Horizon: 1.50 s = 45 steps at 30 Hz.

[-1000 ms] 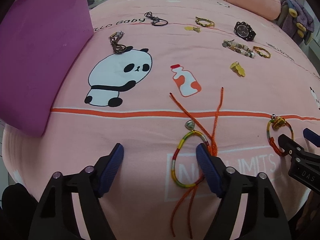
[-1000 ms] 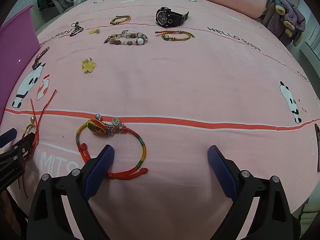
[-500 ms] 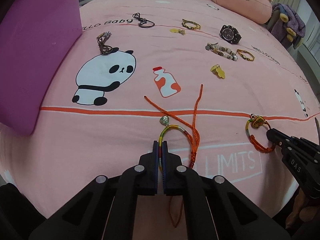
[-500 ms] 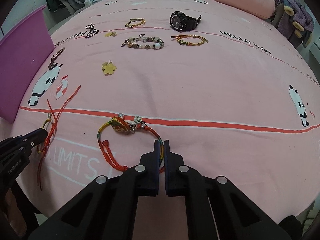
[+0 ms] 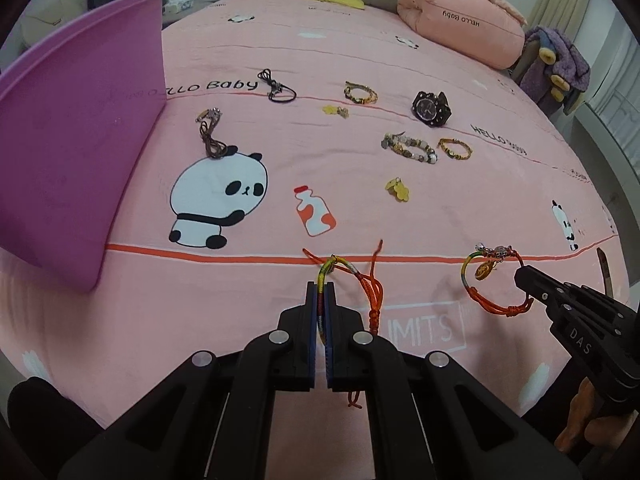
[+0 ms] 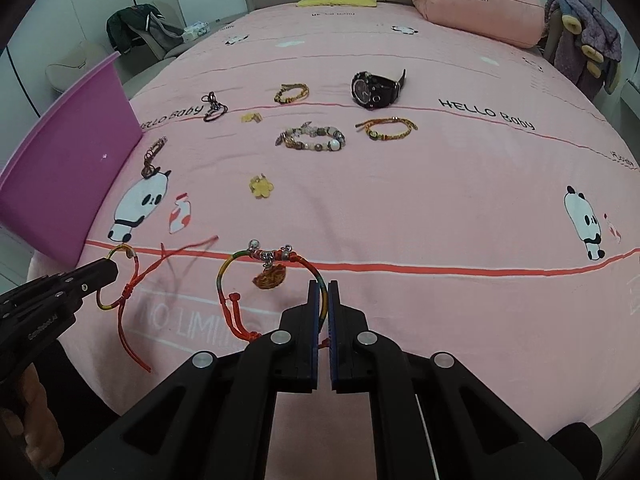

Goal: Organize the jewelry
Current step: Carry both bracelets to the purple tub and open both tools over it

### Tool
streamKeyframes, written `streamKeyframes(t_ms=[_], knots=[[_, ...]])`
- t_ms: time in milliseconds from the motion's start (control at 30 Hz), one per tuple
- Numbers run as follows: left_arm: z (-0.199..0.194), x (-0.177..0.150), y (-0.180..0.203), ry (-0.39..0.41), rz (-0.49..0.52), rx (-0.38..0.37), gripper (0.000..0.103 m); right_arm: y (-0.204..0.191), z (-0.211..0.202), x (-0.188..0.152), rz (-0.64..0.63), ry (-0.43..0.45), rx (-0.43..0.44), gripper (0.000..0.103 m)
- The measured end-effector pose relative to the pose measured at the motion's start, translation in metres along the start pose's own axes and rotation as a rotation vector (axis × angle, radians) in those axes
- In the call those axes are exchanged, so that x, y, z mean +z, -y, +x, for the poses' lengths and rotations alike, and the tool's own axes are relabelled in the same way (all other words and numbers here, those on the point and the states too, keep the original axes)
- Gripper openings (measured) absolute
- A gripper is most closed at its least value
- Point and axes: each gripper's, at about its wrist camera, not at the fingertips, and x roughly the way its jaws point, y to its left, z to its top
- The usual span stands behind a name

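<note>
My left gripper (image 5: pixel 321 300) is shut on a rainbow cord bracelet (image 5: pixel 340 270) with long orange tails and holds it lifted off the pink bedspread (image 5: pixel 360 152). My right gripper (image 6: pixel 323 298) is shut on a second rainbow bracelet (image 6: pixel 240 258) with silver beads and a gold charm, also lifted. Each gripper shows in the other's view: the right one (image 5: pixel 524 280) and the left one (image 6: pixel 110 270). A purple tray (image 5: pixel 72 140) stands at the left.
More jewelry lies further back on the bed: a black watch (image 5: pixel 430 109), a beaded bracelet (image 5: pixel 410 148), a gold cord bracelet (image 5: pixel 454 148), a yellow flower charm (image 5: pixel 398 190), a brown cord (image 5: pixel 210 136), a black cord (image 5: pixel 276 86). A pink pillow (image 5: pixel 460 20) lies at the far end.
Both grippers went from open to shut, each on a rainbow bracelet, then lifted the bracelets off the bedspread so their cords hang.
</note>
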Motion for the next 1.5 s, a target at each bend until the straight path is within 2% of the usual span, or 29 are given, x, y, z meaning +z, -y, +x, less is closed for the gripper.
streamKeyframes(t_ms=[233,533,733,900,1100,1233,1500], knots=[[-0.046,0.017,-0.010,0.084,-0.018,-0.012,0.003,-0.019,-0.034,0.016,-0.023,0.069,0.031,0.004],[-0.102,0.049,-0.034,0.200,-0.012,-0.001,0.003,-0.067,-0.076,0.058,-0.085,0.185,0.115,0.004],[-0.136,0.077,-0.077,0.280,-0.033,0.053,0.003,-0.117,-0.092,0.093,-0.148,0.246,0.172,0.004],[-0.157,0.098,-0.129,0.317,-0.094,0.109,0.003,-0.166,-0.091,0.123,-0.184,0.260,0.259,0.004],[-0.167,0.110,-0.192,0.321,-0.177,0.198,0.003,-0.230,-0.077,0.149,-0.243,0.247,0.334,0.004],[-0.162,0.107,-0.223,0.296,-0.228,0.235,0.003,-0.271,-0.066,0.161,-0.280,0.230,0.378,0.004],[-0.140,0.102,-0.265,0.225,-0.299,0.279,0.004,-0.334,-0.033,0.170,-0.375,0.144,0.369,0.004]])
